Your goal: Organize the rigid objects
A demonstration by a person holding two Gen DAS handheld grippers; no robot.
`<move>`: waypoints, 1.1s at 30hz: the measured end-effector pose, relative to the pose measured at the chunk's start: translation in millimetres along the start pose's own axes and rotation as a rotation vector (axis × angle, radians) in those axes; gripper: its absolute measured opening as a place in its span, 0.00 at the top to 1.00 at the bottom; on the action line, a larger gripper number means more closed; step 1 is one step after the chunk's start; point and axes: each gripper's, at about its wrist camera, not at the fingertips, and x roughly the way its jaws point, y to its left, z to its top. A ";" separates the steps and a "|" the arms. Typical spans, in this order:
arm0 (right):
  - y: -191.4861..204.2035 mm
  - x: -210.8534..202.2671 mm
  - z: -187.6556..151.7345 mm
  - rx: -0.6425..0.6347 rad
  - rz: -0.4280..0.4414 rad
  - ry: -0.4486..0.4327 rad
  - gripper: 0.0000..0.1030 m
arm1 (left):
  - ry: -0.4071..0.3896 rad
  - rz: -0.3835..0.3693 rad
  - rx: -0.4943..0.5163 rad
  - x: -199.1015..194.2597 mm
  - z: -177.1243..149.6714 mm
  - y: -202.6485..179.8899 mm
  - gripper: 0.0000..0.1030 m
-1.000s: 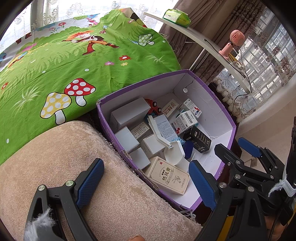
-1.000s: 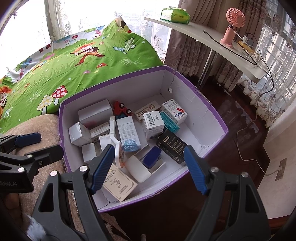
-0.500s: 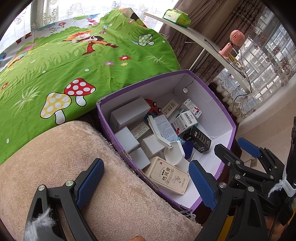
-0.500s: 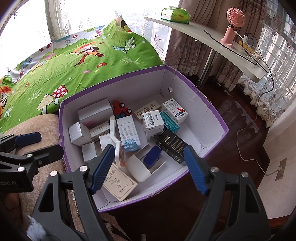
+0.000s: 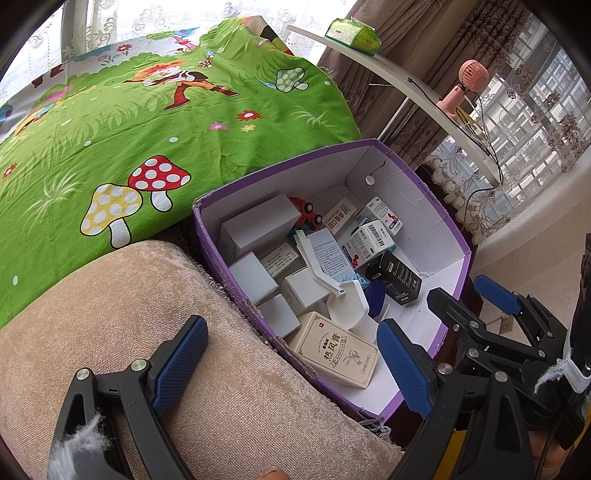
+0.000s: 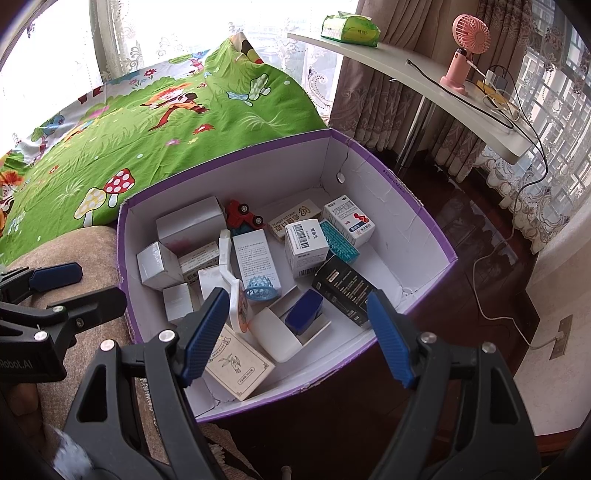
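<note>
A purple cardboard box [image 5: 445,218] [image 6: 417,210] with a white inside holds several small cartons, a red toy car [image 6: 242,216], a black carton [image 6: 345,290], a beige carton [image 5: 334,349] [image 6: 238,363] and a white plastic holder [image 6: 275,332] with a blue block [image 6: 304,312]. My left gripper [image 5: 291,360] is open and empty, above the beige cushion [image 5: 110,317] and the box's near left corner. My right gripper [image 6: 297,339] is open and empty, above the box's near edge; it also shows in the left wrist view [image 5: 476,295].
A green mushroom-print sheet [image 5: 147,122] covers the bed behind the box. A white curved shelf [image 6: 424,70] at the right carries a pink fan [image 6: 467,48], a green tissue pack [image 6: 349,27] and cables. Dark floor [image 6: 461,236] lies right of the box.
</note>
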 end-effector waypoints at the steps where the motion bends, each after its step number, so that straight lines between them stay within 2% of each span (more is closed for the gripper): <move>1: 0.0 0.1 0.1 0.000 -0.001 0.000 0.23 | 0.000 0.000 0.000 0.0 0.0 0.0 0.09; 33: 0.2 1.4 -0.9 -0.002 0.001 0.003 0.23 | -0.001 0.002 0.011 1.7 -1.1 -2.5 0.08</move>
